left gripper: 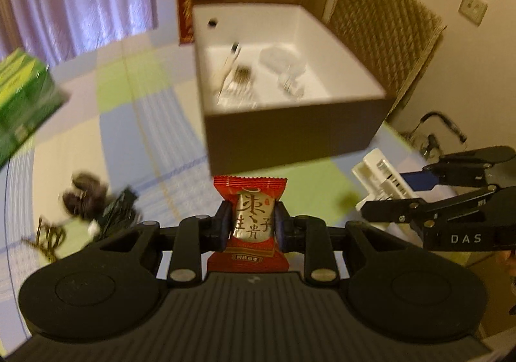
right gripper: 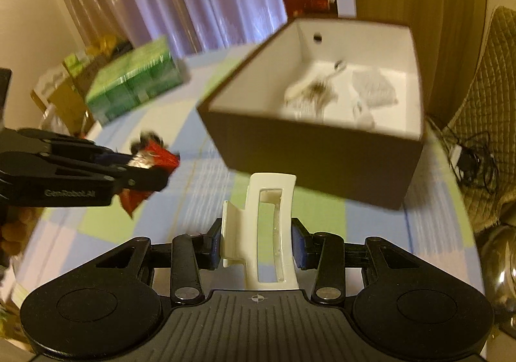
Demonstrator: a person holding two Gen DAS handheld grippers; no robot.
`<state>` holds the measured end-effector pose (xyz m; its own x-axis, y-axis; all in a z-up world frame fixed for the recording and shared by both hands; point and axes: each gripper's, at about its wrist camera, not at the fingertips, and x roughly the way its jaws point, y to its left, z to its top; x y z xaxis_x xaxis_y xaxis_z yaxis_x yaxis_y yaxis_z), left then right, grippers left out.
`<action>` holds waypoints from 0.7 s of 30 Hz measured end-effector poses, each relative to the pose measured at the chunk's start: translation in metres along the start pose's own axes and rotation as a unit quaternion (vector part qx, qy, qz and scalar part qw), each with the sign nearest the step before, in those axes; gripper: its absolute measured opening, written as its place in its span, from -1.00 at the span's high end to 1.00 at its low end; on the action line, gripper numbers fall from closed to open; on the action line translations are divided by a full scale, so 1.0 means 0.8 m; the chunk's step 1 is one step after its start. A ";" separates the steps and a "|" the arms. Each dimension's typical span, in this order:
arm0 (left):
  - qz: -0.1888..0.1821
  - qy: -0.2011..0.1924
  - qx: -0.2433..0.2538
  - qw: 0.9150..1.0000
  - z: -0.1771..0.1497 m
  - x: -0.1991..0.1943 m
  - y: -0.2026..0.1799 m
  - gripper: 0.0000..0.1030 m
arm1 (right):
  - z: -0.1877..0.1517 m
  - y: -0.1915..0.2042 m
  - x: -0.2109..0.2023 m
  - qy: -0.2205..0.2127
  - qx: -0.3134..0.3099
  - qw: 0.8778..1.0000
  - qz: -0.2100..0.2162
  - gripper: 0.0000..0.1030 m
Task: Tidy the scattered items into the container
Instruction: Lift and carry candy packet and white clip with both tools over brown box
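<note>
Clamped between the left gripper's [left gripper: 251, 226] 2 pads, a red candy packet [left gripper: 250, 223] hangs before the brown box [left gripper: 290, 133], while the right gripper [right gripper: 258, 246] pinches a white hair claw [right gripper: 267, 233] nearby.

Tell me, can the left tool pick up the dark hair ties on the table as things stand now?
Probably not: the left tool is shut on the red candy packet, so it has no free grip for the hair ties.

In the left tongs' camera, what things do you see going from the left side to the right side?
green box → dark fluffy thing on the tablecloth → red snack packet pinched in the left tongs → white hair clip held by the right tongs
</note>
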<state>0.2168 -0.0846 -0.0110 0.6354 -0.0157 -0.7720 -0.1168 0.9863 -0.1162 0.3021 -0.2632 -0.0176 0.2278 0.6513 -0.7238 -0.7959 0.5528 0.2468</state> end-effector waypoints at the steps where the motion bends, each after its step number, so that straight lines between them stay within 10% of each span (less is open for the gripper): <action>1: -0.003 -0.007 0.002 1.000 0.010 -0.001 -0.002 0.56 | 0.009 -0.004 -0.005 -0.009 -0.002 1.000 0.003 0.14; 10: -0.019 -0.056 0.013 0.998 0.110 0.020 -0.014 0.56 | 0.100 -0.050 -0.008 -0.072 -0.025 0.997 -0.003 0.14; 21: -0.015 -0.008 0.008 1.000 0.187 0.112 -0.006 0.56 | 0.156 -0.100 0.072 -0.039 -0.037 0.998 -0.021 0.14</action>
<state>0.3879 -0.0659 0.0138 0.6506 -0.0429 -0.7582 -0.0850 0.9880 -0.1289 0.4485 -0.2054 0.0014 0.3027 0.6682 -0.6797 -0.8231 0.5428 0.1671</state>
